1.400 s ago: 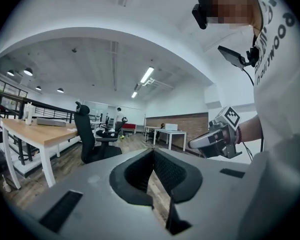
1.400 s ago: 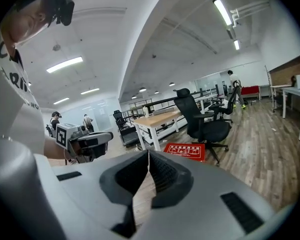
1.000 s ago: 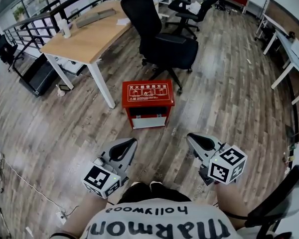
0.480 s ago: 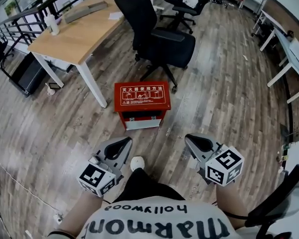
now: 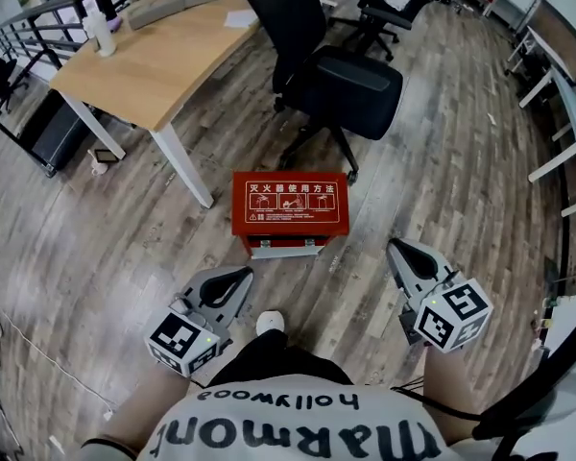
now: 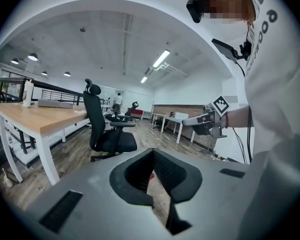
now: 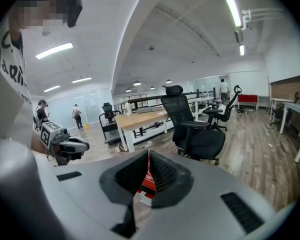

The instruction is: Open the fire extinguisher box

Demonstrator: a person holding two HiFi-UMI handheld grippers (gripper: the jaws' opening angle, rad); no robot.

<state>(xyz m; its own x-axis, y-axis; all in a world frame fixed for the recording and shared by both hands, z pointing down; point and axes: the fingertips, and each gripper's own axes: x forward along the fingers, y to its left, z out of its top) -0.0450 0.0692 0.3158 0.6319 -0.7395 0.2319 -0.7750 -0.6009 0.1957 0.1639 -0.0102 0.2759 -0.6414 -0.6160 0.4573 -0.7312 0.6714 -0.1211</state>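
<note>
The red fire extinguisher box [image 5: 290,212] is seen standing on the wooden floor [image 5: 125,248], near the white leg of the counter [image 5: 144,65] and the base of a black office chair [image 5: 341,80], while the left tongs [image 5: 240,277] and right tongs [image 5: 396,250] are held shut and empty, apart from it.

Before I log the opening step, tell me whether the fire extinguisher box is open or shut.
Shut: the fire extinguisher box has its printed red lid lying flat on top, with no gap showing in the head view.
</note>
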